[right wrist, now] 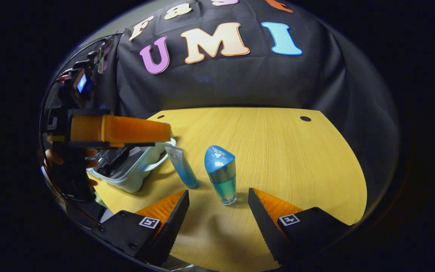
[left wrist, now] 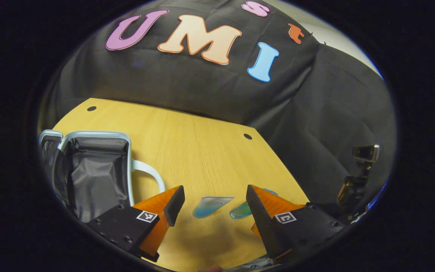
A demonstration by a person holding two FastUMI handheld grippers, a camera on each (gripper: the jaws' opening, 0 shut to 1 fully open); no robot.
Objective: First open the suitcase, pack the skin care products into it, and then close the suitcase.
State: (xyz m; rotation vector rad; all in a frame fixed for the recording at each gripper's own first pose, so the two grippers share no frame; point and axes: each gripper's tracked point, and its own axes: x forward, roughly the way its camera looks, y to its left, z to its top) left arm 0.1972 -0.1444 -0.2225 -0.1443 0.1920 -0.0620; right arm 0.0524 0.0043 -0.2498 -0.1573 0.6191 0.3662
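The suitcase [left wrist: 93, 170] lies open at the table's [left wrist: 202, 143] left, its grey lining showing (near edge cut off). The left gripper [left wrist: 215, 206] hangs spread, empty, over the tube [left wrist: 212, 206]; its finger hides part of the bottle [left wrist: 240, 210]. The right gripper [right wrist: 217, 211], likewise released, sits near the upright bottle.

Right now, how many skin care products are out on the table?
2: a blue tube standing beside the open suitcase, and a blue-capped bottle upright just right of it. Others may sit hidden inside the suitcase.
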